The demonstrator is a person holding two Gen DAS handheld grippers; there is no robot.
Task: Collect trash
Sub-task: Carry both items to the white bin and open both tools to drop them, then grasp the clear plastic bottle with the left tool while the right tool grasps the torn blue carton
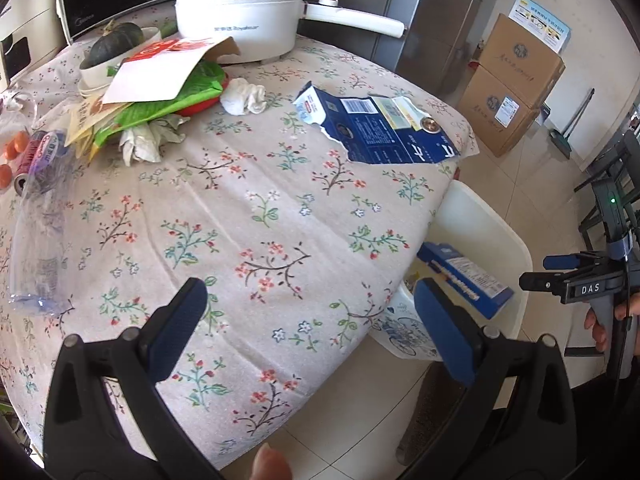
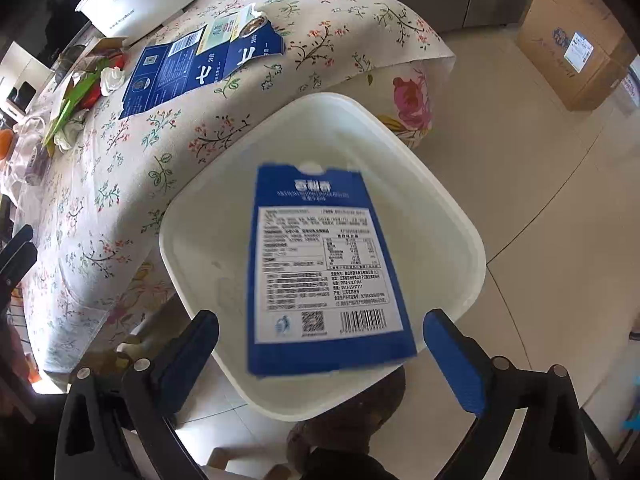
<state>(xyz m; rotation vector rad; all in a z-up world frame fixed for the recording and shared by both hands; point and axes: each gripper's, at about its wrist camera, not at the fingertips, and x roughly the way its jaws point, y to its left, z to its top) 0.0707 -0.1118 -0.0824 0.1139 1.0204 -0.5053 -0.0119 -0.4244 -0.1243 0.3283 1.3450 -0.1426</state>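
My right gripper [image 2: 320, 344] is open above the white bin [image 2: 460, 240] beside the table. A blue food box [image 2: 324, 268] is loose between the fingers over the bin, slightly blurred; it also shows in the left wrist view [image 1: 466, 280]. A torn, flattened blue carton [image 1: 380, 128] lies on the floral tablecloth [image 1: 240, 220] near the far right corner, also in the right wrist view [image 2: 192, 68]. My left gripper [image 1: 310, 328] is open and empty above the table's near edge. The right gripper [image 1: 560, 276] shows at the right of the left wrist view.
A heap of wrappers and paper [image 1: 152, 92], crumpled tissues [image 1: 244, 98], a can [image 1: 40, 156] and a clear plastic bottle [image 1: 36, 248] lie at the table's left. A white pot [image 1: 240, 4] stands at the back. Cardboard boxes [image 1: 516, 84] sit on the floor.
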